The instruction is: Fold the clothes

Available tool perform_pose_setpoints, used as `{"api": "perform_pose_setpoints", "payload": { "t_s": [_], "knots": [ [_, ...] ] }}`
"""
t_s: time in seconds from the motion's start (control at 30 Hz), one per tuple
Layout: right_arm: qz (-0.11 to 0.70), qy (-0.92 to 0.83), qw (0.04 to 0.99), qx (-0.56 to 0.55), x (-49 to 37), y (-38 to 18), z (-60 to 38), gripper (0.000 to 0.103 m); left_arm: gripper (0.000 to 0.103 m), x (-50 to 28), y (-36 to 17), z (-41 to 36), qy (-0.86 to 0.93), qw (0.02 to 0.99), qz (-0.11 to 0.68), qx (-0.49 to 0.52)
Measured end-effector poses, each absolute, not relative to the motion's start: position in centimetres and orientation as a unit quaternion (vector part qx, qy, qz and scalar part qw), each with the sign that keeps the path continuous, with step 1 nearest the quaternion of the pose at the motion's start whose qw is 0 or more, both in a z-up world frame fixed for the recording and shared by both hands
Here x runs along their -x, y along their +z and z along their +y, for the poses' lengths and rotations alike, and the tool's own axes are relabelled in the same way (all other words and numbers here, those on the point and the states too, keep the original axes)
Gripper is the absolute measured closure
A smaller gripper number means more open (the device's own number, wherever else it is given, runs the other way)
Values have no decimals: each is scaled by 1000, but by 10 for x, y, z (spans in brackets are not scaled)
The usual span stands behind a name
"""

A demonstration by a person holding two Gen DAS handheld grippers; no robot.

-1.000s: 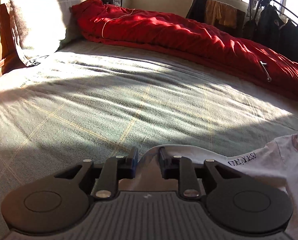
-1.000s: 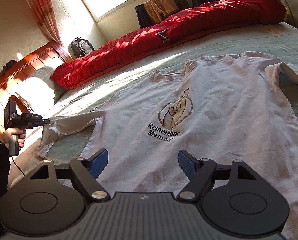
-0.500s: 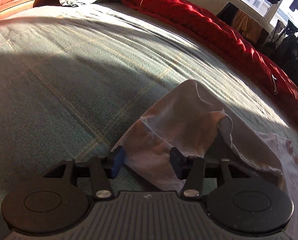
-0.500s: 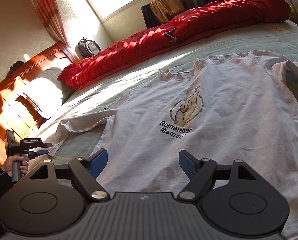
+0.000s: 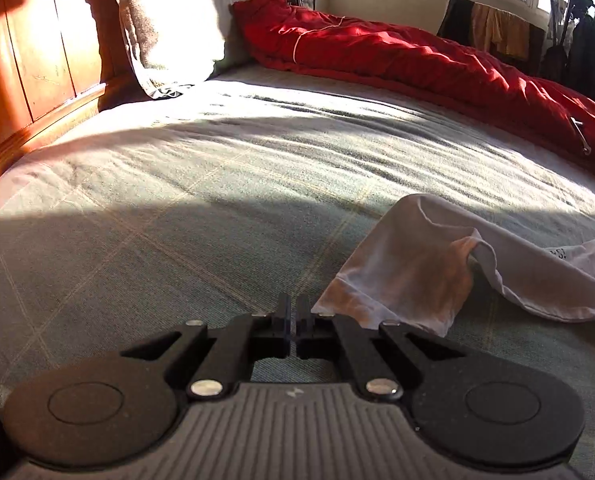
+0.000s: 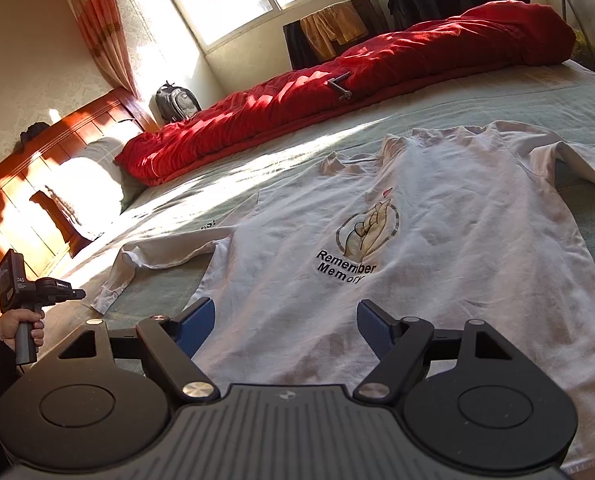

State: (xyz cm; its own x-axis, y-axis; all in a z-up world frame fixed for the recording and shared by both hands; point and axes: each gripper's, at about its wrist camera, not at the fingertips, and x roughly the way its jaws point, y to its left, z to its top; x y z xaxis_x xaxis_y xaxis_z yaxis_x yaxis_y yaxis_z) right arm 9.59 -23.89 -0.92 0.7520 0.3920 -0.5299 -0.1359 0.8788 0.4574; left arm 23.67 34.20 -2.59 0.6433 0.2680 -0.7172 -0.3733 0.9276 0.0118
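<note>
A white long-sleeved T-shirt (image 6: 437, 240) with a hand print and "Remember Memory" lies flat, front up, on the green bedsheet (image 6: 281, 160). Its left sleeve (image 5: 409, 272) lies stretched out on the sheet, cuff toward me. My left gripper (image 5: 296, 312) is shut and empty, just left of the cuff, apart from it; it also shows in the right wrist view (image 6: 73, 294), held by a hand. My right gripper (image 6: 285, 316) is open and empty above the shirt's lower hem.
A red quilt (image 5: 417, 60) lies rolled along the far side of the bed. A pillow (image 5: 177, 28) leans on the wooden headboard (image 5: 29, 52). A backpack (image 6: 175, 102) and hanging clothes (image 6: 333, 26) stand by the window.
My left gripper let go of the sleeve cuff, drew back to the left and shut empty. The sleeve now lies on the sheet. My right gripper stayed open over the hem.
</note>
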Motion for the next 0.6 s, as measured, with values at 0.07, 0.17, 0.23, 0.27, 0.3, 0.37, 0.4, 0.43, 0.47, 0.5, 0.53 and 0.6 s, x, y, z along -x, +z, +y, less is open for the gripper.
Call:
{"api": "perform_pose_setpoints", "payload": {
  "t_s": [0.07, 0.17, 0.23, 0.27, 0.3, 0.37, 0.4, 0.43, 0.47, 0.5, 0.53, 0.6],
  "knots": [
    [324, 147, 911, -206, -99, -13, -238, 21, 103, -230, -22, 359, 173, 898, 391, 101],
    [329, 151, 906, -217, -103, -18, -236, 21, 69, -224, -33, 379, 130, 880, 401, 218],
    [333, 156, 903, -221, -105, -20, -232, 21, 58, -224, -49, 378, 99, 866, 402, 280],
    [335, 158, 902, -221, -106, -21, -230, 21, 58, -226, -58, 376, 85, 854, 407, 311],
    [337, 161, 901, -221, -107, -21, -228, 21, 58, -229, -67, 373, 77, 841, 414, 340],
    [336, 164, 902, -215, -105, -19, -225, 21, 59, -237, -79, 365, 73, 828, 423, 360],
    [334, 162, 904, -212, -104, -17, -225, 21, 59, -241, -82, 360, 73, 826, 425, 362],
    [332, 161, 906, -209, -103, -16, -226, 21, 60, -245, -83, 356, 75, 828, 424, 360],
    [331, 158, 907, -209, -102, -15, -228, 21, 60, -249, -84, 353, 76, 829, 423, 359],
    [331, 154, 907, -211, -102, -16, -230, 21, 60, -253, -85, 350, 76, 830, 423, 356],
    [331, 151, 907, -212, -102, -16, -233, 21, 60, -258, -85, 347, 77, 831, 423, 353],
    [332, 144, 907, -216, -101, -17, -237, 21, 60, -264, -86, 341, 78, 836, 424, 338]
  ]
}}
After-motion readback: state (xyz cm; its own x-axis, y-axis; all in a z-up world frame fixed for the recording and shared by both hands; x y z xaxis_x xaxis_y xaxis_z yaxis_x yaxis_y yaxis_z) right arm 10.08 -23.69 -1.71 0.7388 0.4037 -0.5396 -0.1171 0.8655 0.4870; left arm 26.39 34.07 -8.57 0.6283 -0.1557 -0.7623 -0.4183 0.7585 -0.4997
